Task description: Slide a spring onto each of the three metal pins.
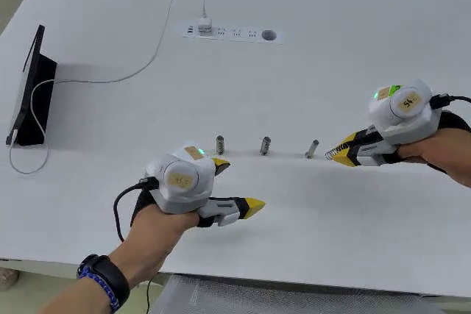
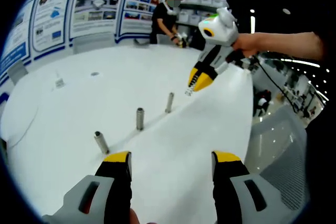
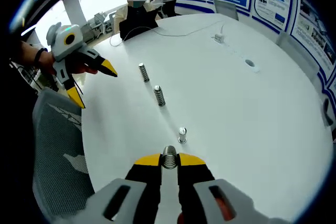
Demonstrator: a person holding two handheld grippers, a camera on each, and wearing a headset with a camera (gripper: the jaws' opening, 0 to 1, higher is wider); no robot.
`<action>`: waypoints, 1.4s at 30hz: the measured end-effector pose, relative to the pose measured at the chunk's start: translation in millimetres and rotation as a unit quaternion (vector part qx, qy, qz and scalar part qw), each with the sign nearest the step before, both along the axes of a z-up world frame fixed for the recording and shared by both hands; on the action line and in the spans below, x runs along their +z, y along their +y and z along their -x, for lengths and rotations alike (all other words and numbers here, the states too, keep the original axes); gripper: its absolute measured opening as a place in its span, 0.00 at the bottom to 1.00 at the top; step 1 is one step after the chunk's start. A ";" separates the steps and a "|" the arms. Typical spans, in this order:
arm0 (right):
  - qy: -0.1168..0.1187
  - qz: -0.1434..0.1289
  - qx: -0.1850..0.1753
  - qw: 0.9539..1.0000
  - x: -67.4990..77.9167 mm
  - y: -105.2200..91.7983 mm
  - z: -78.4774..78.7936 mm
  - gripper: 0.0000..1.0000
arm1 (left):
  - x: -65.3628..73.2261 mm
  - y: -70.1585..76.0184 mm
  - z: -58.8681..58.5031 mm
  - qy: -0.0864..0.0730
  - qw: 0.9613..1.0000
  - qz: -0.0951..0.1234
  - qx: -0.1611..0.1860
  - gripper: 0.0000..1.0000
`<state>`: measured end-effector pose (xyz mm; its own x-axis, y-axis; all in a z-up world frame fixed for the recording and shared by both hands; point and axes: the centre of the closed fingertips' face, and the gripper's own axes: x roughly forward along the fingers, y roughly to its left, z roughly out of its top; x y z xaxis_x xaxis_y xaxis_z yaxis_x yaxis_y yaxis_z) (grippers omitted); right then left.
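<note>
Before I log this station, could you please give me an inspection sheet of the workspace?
Surface: white table.
Job's things (head view): left pin and middle pin carry springs; third pin bare.
Clutter: black device, power strip.
Grippers: left gripper open, empty; right gripper shut on a spring.
Cables: white cable running to the black device.
Surroundings: wall posters, people, mesh chair.

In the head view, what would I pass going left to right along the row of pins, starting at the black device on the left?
black device → first pin, spring on it → second pin, spring on it → bare pin → loose spring → right gripper, shut on that spring
</note>
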<state>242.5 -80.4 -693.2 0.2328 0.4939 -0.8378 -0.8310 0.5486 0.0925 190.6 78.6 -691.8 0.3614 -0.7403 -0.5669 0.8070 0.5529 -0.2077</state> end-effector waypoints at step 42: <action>0.001 0.019 0.016 1.000 -4.4 18.8 -25.5 0.13 | 10.0 22.3 -6.6 -0.003 1.000 0.004 0.020 0.68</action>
<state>268.1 -61.6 -697.6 0.2152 0.4697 -0.8562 -0.8484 0.5241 0.0742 197.2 100.9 -681.8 0.3942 -0.7294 -0.5592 0.7858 0.5830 -0.2066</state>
